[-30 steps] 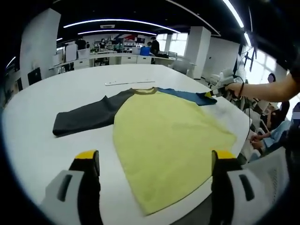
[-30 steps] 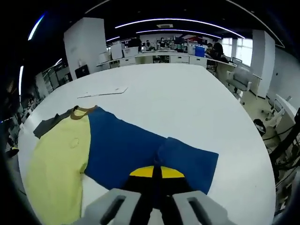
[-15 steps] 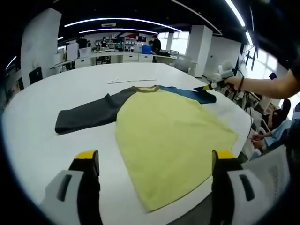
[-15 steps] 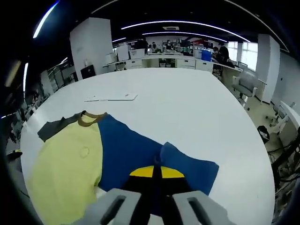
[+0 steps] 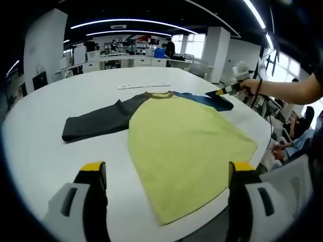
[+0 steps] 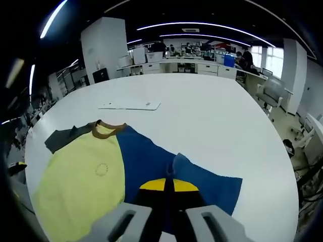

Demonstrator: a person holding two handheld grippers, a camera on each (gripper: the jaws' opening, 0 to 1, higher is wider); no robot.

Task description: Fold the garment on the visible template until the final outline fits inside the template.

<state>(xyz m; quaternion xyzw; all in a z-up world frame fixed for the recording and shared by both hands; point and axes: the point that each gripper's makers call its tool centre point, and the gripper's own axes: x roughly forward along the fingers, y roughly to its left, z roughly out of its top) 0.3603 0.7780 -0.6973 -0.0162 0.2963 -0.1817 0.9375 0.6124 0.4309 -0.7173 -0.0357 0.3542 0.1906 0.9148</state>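
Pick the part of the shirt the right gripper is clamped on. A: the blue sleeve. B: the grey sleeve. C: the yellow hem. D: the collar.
A: in the right gripper view, the right gripper has its jaws shut on the blue sleeve, away from the grey sleeve and the collar.

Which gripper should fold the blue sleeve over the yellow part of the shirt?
The right gripper, probably. Its jaws are already shut on the blue sleeve, so it only needs to carry it across. The left gripper is open, off the shirt, near its bottom hem.
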